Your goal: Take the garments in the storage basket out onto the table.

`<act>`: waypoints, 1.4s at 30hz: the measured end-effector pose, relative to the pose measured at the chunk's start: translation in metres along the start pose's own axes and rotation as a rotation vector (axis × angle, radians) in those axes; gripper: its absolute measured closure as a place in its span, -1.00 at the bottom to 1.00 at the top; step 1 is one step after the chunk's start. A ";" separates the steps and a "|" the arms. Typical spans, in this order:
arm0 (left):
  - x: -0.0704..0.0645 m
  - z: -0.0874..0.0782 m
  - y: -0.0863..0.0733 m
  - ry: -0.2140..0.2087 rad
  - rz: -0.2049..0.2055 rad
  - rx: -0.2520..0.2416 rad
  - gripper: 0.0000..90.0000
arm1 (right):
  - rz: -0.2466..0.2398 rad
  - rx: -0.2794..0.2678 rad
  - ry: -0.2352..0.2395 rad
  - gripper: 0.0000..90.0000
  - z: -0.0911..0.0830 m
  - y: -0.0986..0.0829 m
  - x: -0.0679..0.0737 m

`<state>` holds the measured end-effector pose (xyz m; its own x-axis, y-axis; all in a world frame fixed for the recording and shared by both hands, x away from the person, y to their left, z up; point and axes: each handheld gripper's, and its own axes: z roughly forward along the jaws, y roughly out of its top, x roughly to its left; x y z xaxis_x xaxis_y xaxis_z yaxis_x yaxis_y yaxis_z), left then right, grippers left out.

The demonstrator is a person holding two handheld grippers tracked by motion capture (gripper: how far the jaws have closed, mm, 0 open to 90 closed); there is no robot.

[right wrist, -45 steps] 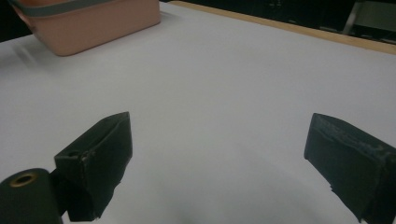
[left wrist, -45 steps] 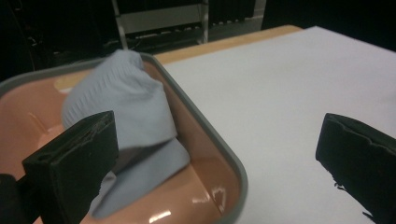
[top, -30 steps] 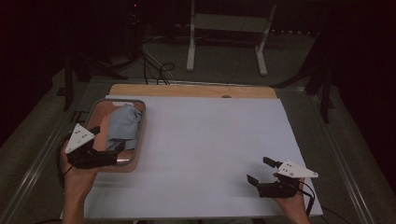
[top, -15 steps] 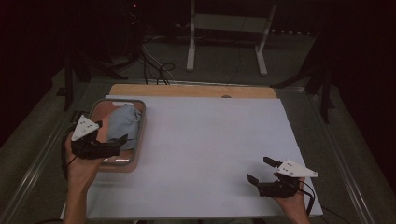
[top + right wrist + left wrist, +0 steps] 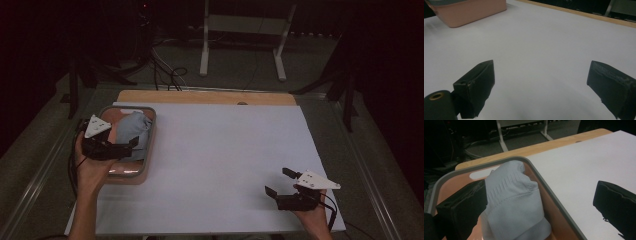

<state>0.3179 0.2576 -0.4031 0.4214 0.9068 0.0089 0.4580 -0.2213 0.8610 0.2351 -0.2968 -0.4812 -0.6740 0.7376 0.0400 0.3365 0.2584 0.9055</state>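
the left gripper hangs over the pink tray with jaws spread wide, one jaw just beside the white sock lying in the tray. the right gripper rests released, low over bare white sheet, with open room ahead and the tray far off.

Left gripper over tray (pale cloth inside), right gripper apart

White sock: knitted cloth, ribbed at the cuff, matt. Tray: smooth plastic, pinkish inside, grey rim, slight sheen. Counter: covered by a smooth, matt white sheet; bare wood strip at the far edge. Left claw pads: black, matt, rough-edged.
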 end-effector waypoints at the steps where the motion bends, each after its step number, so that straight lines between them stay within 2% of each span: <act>1: 0.001 0.001 0.001 0.001 -0.001 0.005 -0.99 | 0.001 0.002 -0.003 -0.83 0.000 0.000 0.000; 7: 0.005 0.007 0.005 0.017 -0.011 0.025 -0.99 | 0.000 0.003 -0.005 -0.82 0.000 0.000 -0.001; 18: 0.010 0.017 0.014 0.028 -0.004 0.068 -0.99 | 0.001 0.007 -0.003 -0.83 0.001 0.000 -0.001; 31: 0.018 0.028 0.015 0.040 -0.025 0.092 -0.99 | 0.003 0.007 -0.004 -0.82 0.001 -0.001 -0.002; 42: 0.022 0.041 0.016 0.052 -0.036 0.139 -0.99 | 0.003 0.008 -0.004 -0.83 0.001 -0.001 -0.002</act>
<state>0.3667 0.2597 -0.4105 0.3634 0.9316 0.0083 0.5775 -0.2322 0.7827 0.2371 -0.2974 -0.4824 -0.6704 0.7408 0.0410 0.3440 0.2615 0.9018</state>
